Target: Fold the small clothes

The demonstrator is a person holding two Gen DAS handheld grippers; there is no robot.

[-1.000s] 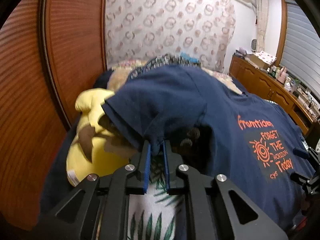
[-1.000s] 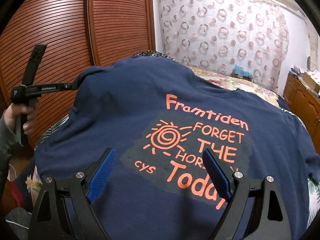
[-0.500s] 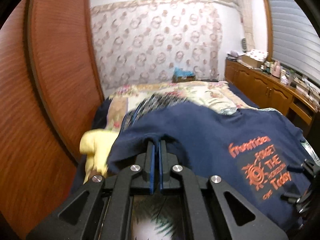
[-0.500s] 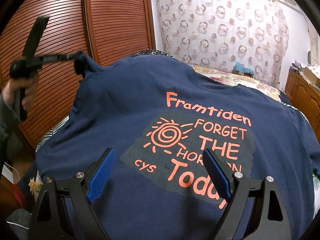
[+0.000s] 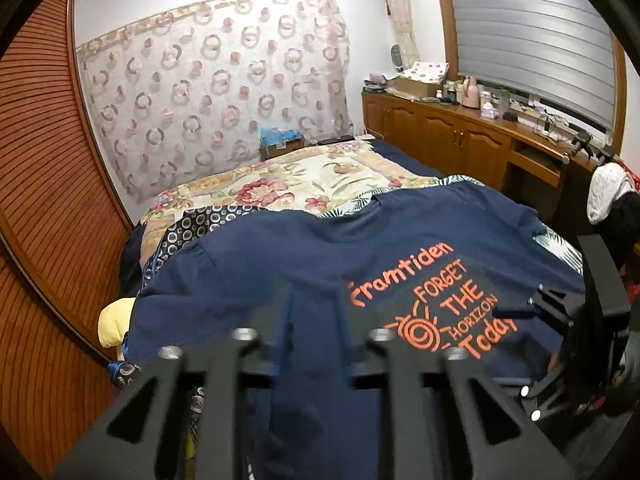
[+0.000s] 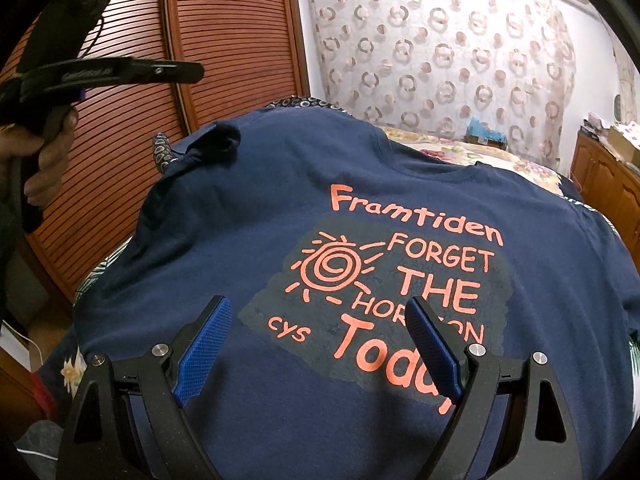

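A navy T-shirt [image 6: 248,240] with an orange "Framtiden" print lies spread over the bed [image 5: 304,176]. Its left sleeve [image 6: 218,142] sits bunched and turned in at the shoulder. My left gripper [image 6: 192,72] hovers above that sleeve, clear of the cloth. In its own view the left gripper [image 5: 318,296] is blurred, its jaws are opening and nothing is between them. My right gripper [image 6: 318,328] stands wide open low over the print, its blue pads [image 6: 202,340] on either side of the lettering with nothing held. It also shows in the left wrist view as the right gripper [image 5: 516,313].
A yellow plush toy [image 5: 113,320] and a dark ring-patterned cloth [image 5: 200,226] lie beside the shirt's left edge. Louvred wooden doors [image 6: 236,40] run close along that side. Wooden cabinets [image 5: 460,140] with clutter line the right. A person's hand [image 6: 46,152] holds the left gripper.
The left gripper, shut on the sleeve, carried it up and in over the shirt, then let go and rose clear. The sleeve now rests bunched on the shoulder. The right gripper stayed put.
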